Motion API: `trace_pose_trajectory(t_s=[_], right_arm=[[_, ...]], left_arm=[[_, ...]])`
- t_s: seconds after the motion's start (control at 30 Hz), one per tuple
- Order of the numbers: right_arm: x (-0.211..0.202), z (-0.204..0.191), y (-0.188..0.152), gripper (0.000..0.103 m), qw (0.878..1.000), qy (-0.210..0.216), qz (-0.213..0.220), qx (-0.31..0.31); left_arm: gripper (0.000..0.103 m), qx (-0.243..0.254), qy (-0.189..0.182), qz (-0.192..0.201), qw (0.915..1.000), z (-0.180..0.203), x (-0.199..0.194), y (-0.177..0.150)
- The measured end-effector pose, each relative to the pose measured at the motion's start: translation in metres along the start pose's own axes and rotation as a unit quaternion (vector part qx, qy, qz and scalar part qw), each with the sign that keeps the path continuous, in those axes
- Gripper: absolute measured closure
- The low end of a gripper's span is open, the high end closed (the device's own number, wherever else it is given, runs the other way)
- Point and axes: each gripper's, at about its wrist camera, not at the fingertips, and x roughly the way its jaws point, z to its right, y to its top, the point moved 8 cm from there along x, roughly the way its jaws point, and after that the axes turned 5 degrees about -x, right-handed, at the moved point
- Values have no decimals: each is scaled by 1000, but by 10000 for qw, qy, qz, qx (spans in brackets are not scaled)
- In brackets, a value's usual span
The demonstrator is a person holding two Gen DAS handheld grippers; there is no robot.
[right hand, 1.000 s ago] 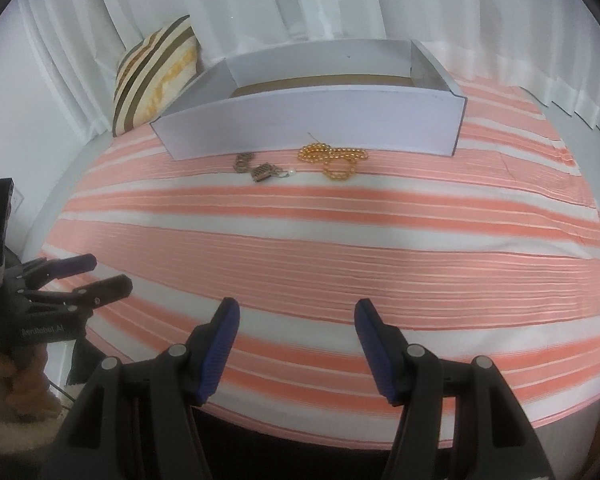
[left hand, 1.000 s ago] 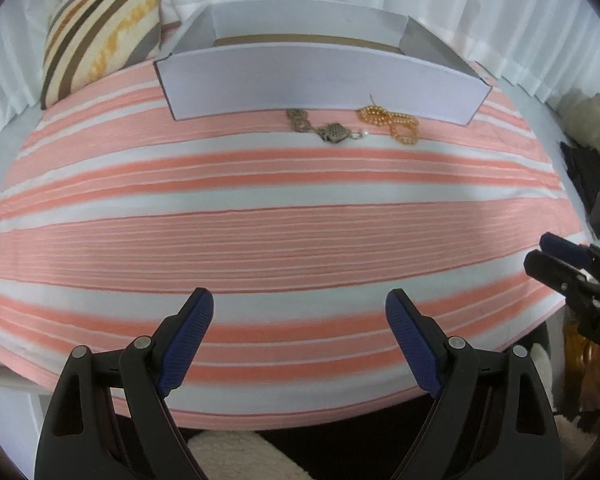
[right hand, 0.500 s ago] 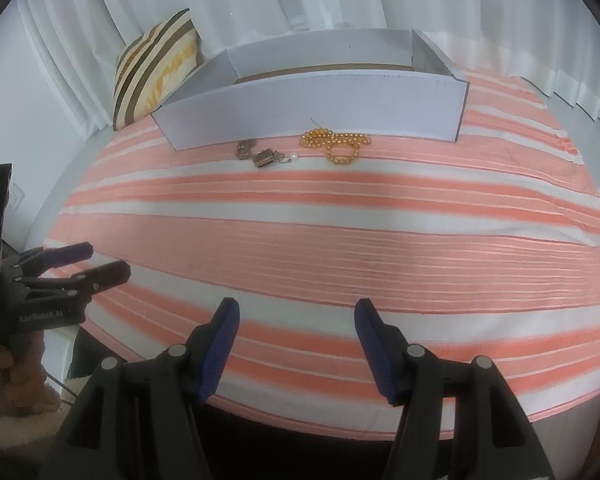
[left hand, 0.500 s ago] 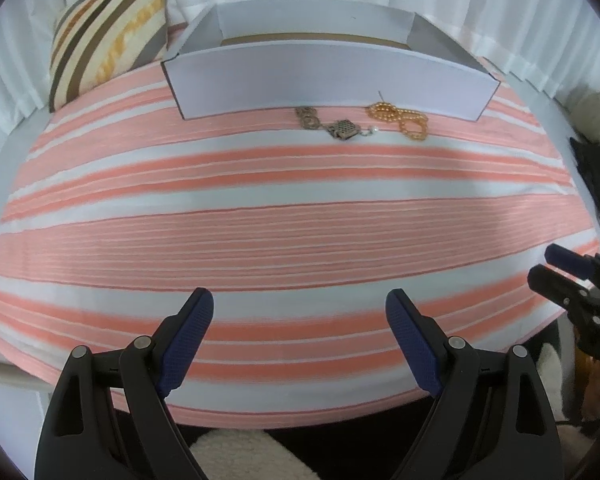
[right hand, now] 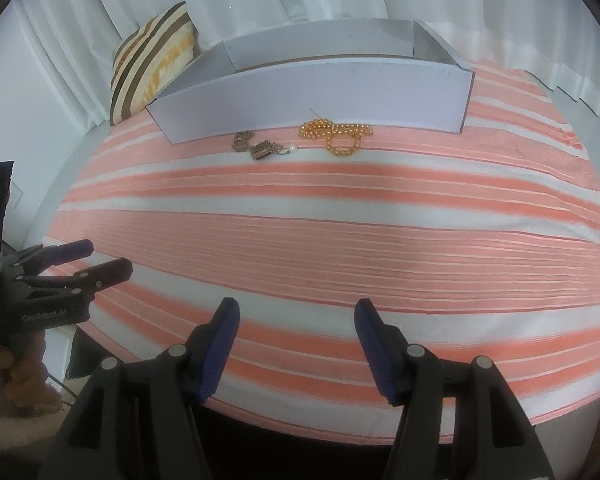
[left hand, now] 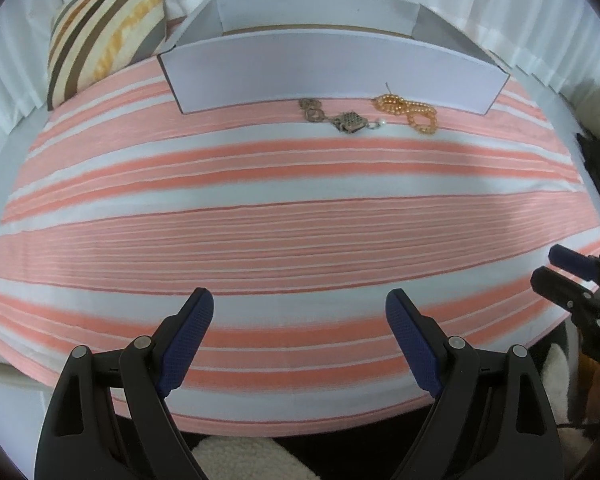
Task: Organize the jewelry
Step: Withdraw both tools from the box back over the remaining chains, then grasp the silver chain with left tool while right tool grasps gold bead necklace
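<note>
You can't see the floor of the white box [left hand: 332, 74] from the left camera; the near wall hides nearly all of it, and the right camera [right hand: 312, 96] gives only a thin brown strip. Dark clutter [left hand: 598, 168] at the right edge of the left view is cut off and unreadable. Your hand [right hand: 4, 368] shows only in the right view, blurred, under the left gripper [right hand: 100, 262]. Left gripper [left hand: 300, 338] jaws wide, nothing between them. Right gripper [right hand: 296, 338] jaws apart but narrower, also empty; it shows at the left view's edge [left hand: 556, 266], cropped. Both hang over the near edge of the striped cloth [left hand: 292, 240]. Gold bead strand [left hand: 410, 110] and dull metal chain with pendant [left hand: 340, 118] lie on the cloth just in front of the box wall, well away from both grippers. A small pearl [right hand: 292, 147] beside the chain reads clearly only in the right view. Striped pillow [left hand: 100, 32] sits behind the box on the left.
</note>
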Motion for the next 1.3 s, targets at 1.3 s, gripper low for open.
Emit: trace_pose_trajectory(t_s=[1.3], right_arm=[[116, 50, 153, 42, 9963, -256, 158, -800]], left_arm=[[14, 919, -675, 163, 9933, 58, 113, 143]])
